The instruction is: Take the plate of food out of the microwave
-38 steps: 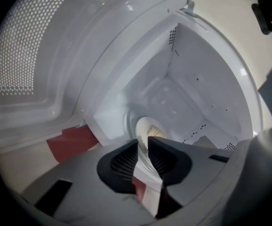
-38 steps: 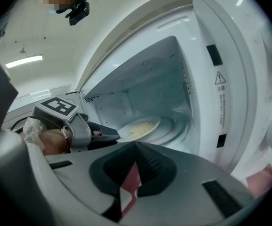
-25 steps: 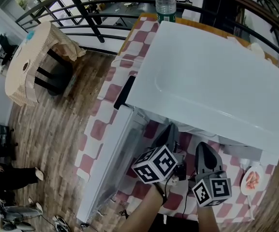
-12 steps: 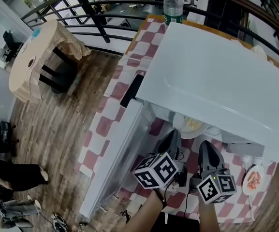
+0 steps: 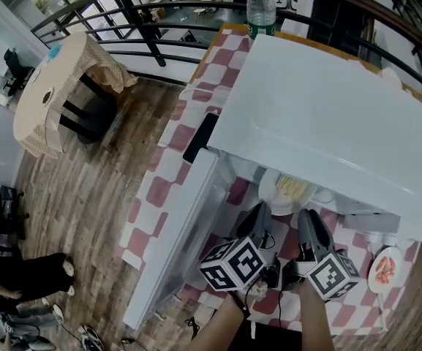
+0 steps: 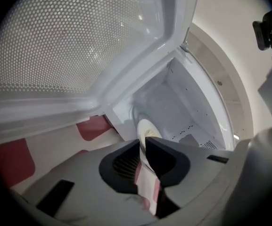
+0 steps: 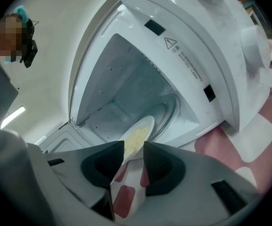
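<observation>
Left gripper (image 6: 143, 142): jaws have just been closing and now pinch the plate's near rim, lower centre of the left gripper view.
Right gripper (image 7: 135, 147): jaws have just been opening and stand apart; the plate's rim lies between them, unpressed.
Plate (image 5: 287, 190): centre-right of the head view, partly out of the microwave (image 5: 328, 115) mouth, carrying pale yellow food (image 5: 293, 186).
Door (image 5: 170, 254): swung open toward lower left.
Step, as judged: drawing the plate out over the checked tablecloth (image 5: 196, 134).
Risk 1: with a one-sided pinch, the unsupported right side may sag and spill food.
Risk 2: the thin, smooth rim may slip from the pads under a fast pull.
Risk 3: the rim may catch the cavity sill and tip.
</observation>
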`<state>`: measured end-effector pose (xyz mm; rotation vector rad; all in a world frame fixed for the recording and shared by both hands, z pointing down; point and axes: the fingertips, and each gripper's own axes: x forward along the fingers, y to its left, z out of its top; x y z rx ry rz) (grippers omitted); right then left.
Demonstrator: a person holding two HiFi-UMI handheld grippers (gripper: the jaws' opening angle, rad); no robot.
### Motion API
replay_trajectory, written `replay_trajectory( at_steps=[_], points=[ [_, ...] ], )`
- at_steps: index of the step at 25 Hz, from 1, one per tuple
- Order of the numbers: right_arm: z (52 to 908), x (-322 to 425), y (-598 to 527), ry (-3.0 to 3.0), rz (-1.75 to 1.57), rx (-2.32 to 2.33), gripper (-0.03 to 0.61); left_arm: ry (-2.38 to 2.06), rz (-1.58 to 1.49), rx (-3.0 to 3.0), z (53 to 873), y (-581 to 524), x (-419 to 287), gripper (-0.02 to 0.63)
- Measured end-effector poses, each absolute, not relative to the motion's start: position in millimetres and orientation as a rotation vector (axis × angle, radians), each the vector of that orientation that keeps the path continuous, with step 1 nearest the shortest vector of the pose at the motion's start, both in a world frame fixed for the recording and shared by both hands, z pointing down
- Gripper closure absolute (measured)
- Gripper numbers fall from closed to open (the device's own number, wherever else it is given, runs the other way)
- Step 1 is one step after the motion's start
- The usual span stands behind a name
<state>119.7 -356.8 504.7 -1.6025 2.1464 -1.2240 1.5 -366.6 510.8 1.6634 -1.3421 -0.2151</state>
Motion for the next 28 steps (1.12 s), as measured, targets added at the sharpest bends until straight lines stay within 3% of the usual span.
replay_trajectory(
  at_steps=[1,9,12,17,21,28],
  points=[
    [507,120,-358,2.122,-1.246,-1.582,0.418,-1.340,-0.214,1.662,511,-365,1,0.546],
    [513,108,-366,1.926,-1.405,-1.308,0.417,-1.342,-0.178,1.659,521,-356,-2,0.545],
    [514,107,-367,1.922,-1.408,-1.295,0.466,-1.339,-0.170,1.662,522,-355,-3,0.546],
    [512,105,-372,1.921,-1.399,-1.269,0.480,-1.333,-0.160,1.669,523,-358,-2,0.546],
    [516,109,-372,1.910,-1.398,-1.294,0.540,-1.325,-0.160,1.667,525,-358,-2,0.538],
    [525,112,-369,1.847,-1.454,-1.302,0.561,-1.318,-0.138,1.680,528,-358,-3,0.538]
  ],
)
